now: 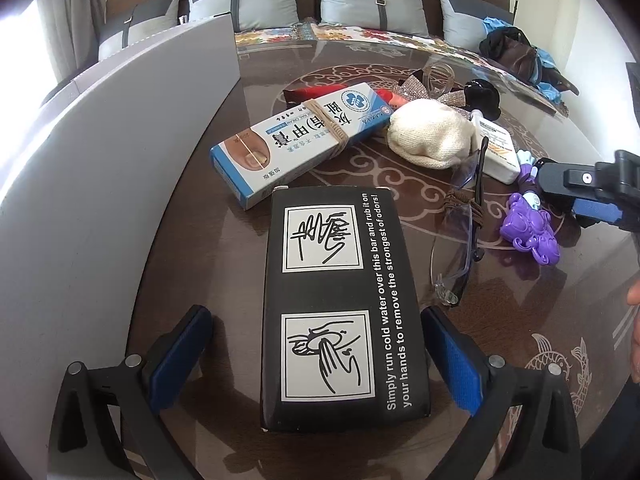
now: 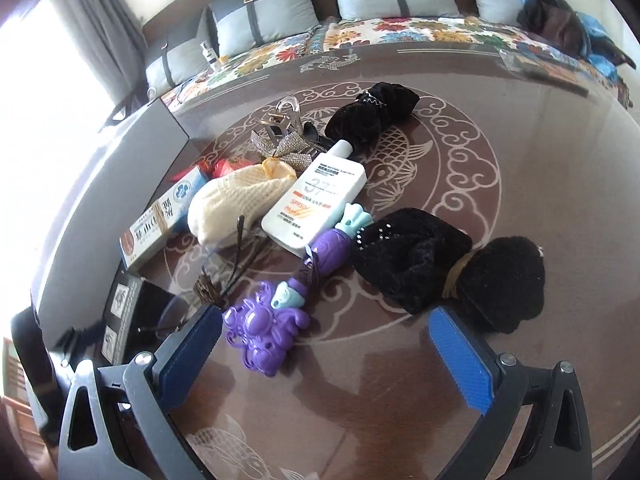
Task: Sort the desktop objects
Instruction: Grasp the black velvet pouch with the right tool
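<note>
A black box with white hand-washing drawings lies on the brown patterned table. My left gripper is open, its blue pads on either side of the box's near end with a gap on the left side. The box also shows in the right wrist view. My right gripper is open and empty above the table, just in front of a purple toy and a black velvet pouch. The right gripper shows in the left wrist view at the right.
A blue-white carton, a cream knitted pouch, a white bottle, clear glasses, a glittery bow and another black pouch lie clustered mid-table. A grey bin wall stands on the left. A sofa with cushions is behind.
</note>
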